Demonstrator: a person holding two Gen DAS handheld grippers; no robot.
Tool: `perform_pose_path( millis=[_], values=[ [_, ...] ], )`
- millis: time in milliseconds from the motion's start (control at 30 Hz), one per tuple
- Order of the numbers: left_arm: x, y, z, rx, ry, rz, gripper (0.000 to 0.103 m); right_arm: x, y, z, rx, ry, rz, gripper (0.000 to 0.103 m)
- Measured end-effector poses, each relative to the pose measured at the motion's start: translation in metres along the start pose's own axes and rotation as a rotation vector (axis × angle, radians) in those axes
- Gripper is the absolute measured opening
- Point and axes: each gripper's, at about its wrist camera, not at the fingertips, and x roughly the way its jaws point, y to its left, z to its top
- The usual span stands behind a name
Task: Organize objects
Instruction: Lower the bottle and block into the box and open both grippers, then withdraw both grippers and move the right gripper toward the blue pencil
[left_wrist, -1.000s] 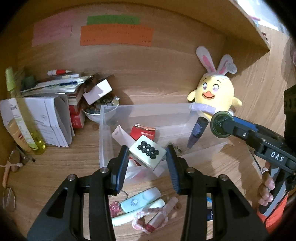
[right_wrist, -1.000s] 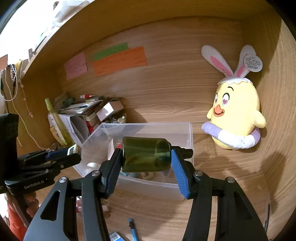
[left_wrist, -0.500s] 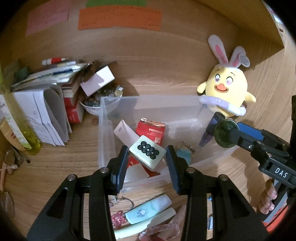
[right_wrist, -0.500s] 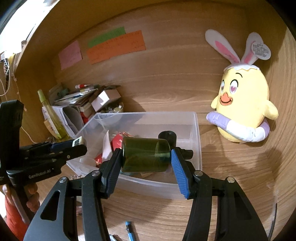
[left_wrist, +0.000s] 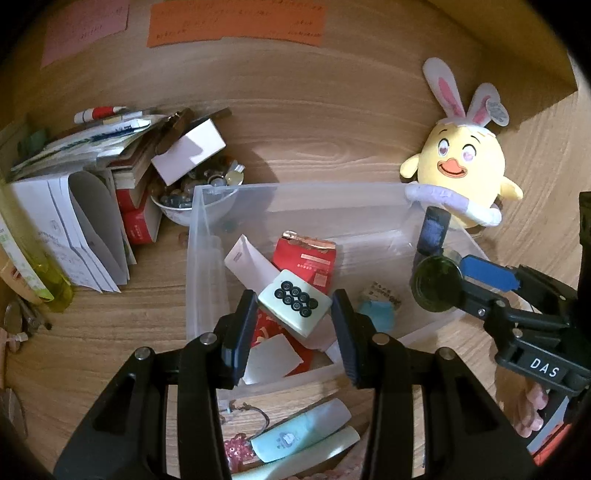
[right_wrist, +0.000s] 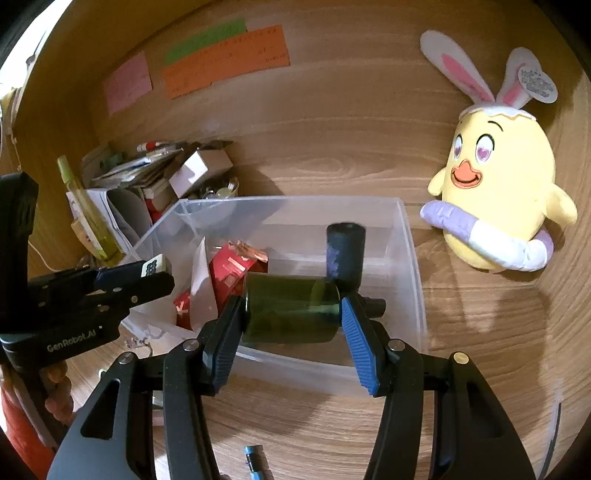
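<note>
Your left gripper (left_wrist: 293, 314) is clamped on the pale green tile with black dots (left_wrist: 294, 304), held just above the near part of the clear plastic bin (left_wrist: 199, 258). Your right gripper (right_wrist: 291, 317) is clamped on the dark green bottle (right_wrist: 290, 310), which lies sideways between the blue pads over the bin's near wall, with its black cap sticking out past the right finger. A dark cylinder (right_wrist: 344, 254) hangs just ahead of that bottle; it looks to be falling into the bin, though the blur makes it hard to say.

Below and ahead of your left fingers, the bin already holds a red packet (left_wrist: 308, 258), a white card (left_wrist: 247, 258) and a small teal piece (left_wrist: 376, 312), so part of the sorting seems done. Both things you hold are not yet released. Behind and under the left gripper, outside the bin, a light blue tube (left_wrist: 299, 432) and a pink beaded trinket (left_wrist: 236, 448) lie on the desk, and a blue pen (right_wrist: 253, 459) lies under the right gripper. The stack of papers (left_wrist: 85, 229) sits far to your left, the plush chick (right_wrist: 498, 192) ahead to the right; whether those belong to the job I cannot tell
</note>
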Motion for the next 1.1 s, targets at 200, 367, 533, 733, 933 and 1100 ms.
perform_pose_path(
  millis=[200,367,533,733,933,1100],
  values=[
    [-0.004,-0.002,-0.001,0.005,-0.014,0.008,0.041,0.005,0.001,-0.001,-0.010,0.013,-0.019,0.050],
    [-0.010,-0.005,-0.002,0.012,-0.023,0.006,0.045,0.003,0.004,-0.002,-0.028,0.003,-0.037,0.051],
    [-0.022,-0.008,-0.003,0.017,-0.046,-0.004,0.059,0.002,0.002,-0.002,-0.016,0.006,-0.029,0.062],
    [-0.044,-0.011,-0.006,0.024,-0.075,-0.036,0.069,-0.009,0.003,-0.004,-0.012,0.002,0.004,0.073],
    [-0.064,-0.016,-0.012,0.050,-0.101,-0.030,0.074,-0.033,0.010,-0.006,-0.040,-0.045,0.019,0.083],
    [-0.078,-0.021,-0.020,0.069,-0.125,-0.018,0.086,-0.047,0.010,-0.012,-0.047,-0.051,0.020,0.083]
  ],
)
